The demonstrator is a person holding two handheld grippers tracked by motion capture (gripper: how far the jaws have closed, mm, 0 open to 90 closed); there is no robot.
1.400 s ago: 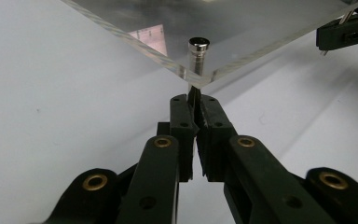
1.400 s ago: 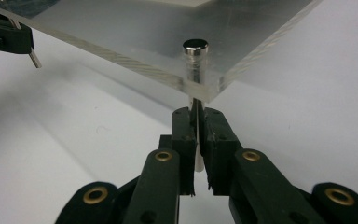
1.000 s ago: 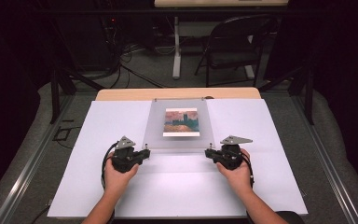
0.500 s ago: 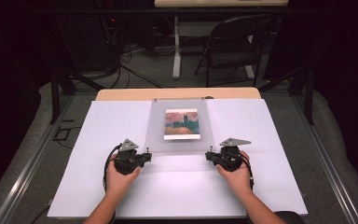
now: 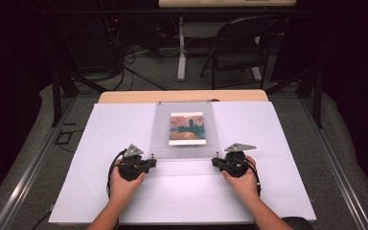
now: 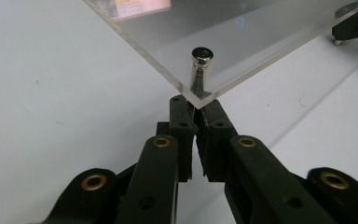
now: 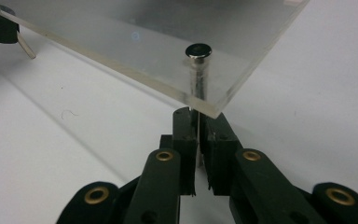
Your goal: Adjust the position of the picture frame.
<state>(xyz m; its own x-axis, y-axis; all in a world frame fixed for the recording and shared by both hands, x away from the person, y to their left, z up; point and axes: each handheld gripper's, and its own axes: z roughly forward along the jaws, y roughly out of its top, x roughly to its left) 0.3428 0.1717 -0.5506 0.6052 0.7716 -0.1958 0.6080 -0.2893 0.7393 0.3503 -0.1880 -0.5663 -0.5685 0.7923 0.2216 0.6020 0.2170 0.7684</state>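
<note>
Clear acrylic sheet [image 5: 184,130] lies at the table's middle, over a small painted picture [image 5: 187,128], with a metal pin [image 6: 200,63] standing through each near corner. The left gripper [image 5: 146,163] has its jaws clamped on the pin at the near left corner; the right gripper [image 5: 219,163] is clamped on the near right pin [image 7: 198,60]. White paper [image 5: 100,167] covers the wooden table [image 5: 182,96]. Beyond, a dark room holds a folding chair [image 5: 237,50] and floor cables [image 5: 134,72].

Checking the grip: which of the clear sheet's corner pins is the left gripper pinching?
The silver metal pin at the clear acrylic sheet's near-left corner; the left gripper clamps its stem underneath.
</note>
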